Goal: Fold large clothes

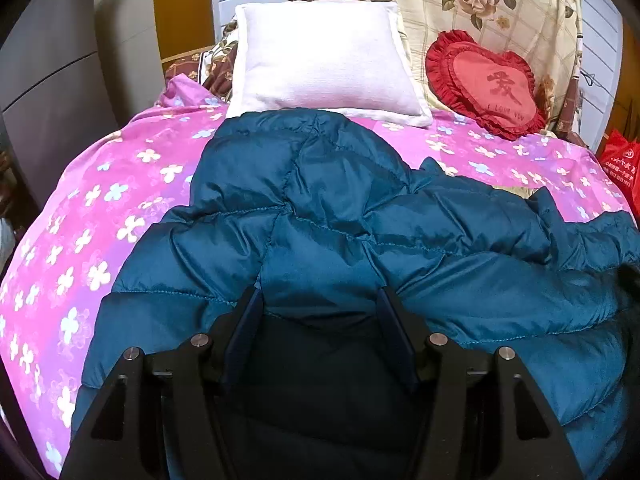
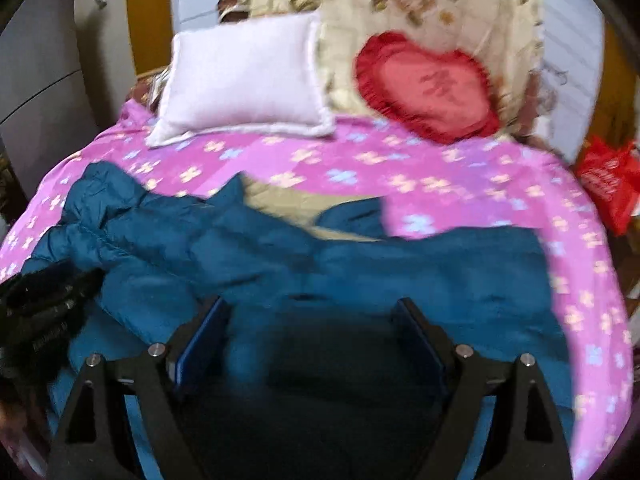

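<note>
Your teal puffer jacket [image 1: 360, 216] lies spread over the pink flowered bedspread [image 1: 100, 200], filling the centre and lower part of both frames. Your left gripper [image 1: 320, 304] sits low at bottom centre with its jaws spread apart, a quilted panel of the jacket lying between them, not pinched. Your right gripper [image 2: 312, 312] is likewise parted over the jacket's fabric in a blurred view. A white pillow [image 1: 324, 56] and red heart cushion [image 1: 484, 84] rest in the upper frame.
</note>
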{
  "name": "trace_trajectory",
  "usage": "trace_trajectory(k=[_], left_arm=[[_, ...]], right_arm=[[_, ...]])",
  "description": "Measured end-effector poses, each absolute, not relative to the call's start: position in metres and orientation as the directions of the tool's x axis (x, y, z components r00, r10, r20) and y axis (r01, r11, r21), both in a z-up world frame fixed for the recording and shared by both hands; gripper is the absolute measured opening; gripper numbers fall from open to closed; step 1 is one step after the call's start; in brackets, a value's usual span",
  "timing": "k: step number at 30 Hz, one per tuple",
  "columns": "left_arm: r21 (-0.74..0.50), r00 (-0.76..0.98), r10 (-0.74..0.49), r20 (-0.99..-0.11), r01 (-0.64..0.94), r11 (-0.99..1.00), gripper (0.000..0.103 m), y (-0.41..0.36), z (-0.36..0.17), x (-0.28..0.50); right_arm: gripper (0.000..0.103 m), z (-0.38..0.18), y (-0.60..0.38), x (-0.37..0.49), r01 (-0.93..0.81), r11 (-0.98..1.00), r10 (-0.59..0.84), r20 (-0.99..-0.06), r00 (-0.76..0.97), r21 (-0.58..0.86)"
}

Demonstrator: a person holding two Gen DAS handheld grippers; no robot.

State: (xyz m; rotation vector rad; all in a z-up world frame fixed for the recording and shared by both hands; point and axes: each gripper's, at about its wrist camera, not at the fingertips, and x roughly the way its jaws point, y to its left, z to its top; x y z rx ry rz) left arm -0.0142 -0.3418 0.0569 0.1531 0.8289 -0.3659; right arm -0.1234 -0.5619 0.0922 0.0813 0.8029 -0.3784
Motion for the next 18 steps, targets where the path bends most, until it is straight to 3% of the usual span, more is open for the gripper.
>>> trace_trajectory(k=[3, 6, 10, 18], left_arm=[[-0.003, 0.623, -0.255, -0.739, 0.375, 0.927, 0.04, -0.342, 0.057, -0.014], [-0.004, 0.626, -0.257, -0.736, 0.376, 0.927, 0.041, -0.342, 0.055, -0.014], [-0.006, 0.628, -0.26, -0.734, 0.376, 0.927, 0.041, -0.343, 0.055, -0.015], [-0.02, 0.643, -0.265, -0.718, 0.362, 0.932, 0.041, -0.309, 0.075, -0.028]], right_arm=[[0.088, 0.096, -0.592, -0.144, 0.437, 0.888, -0.407, -0.693, 0.596, -0.145], [0.088, 0.086, -0.632, -0.156, 0.535, 0.836, -0.445, -0.724, 0.527, -0.124], [0.09, 0.054, -0.664, -0.16, 0.581, 0.814, -0.377, -0.763, 0.525, -0.003], [0.091, 0.066, -0.655, -0.172, 0.583, 0.813, -0.38, -0.754, 0.535, 0.004]])
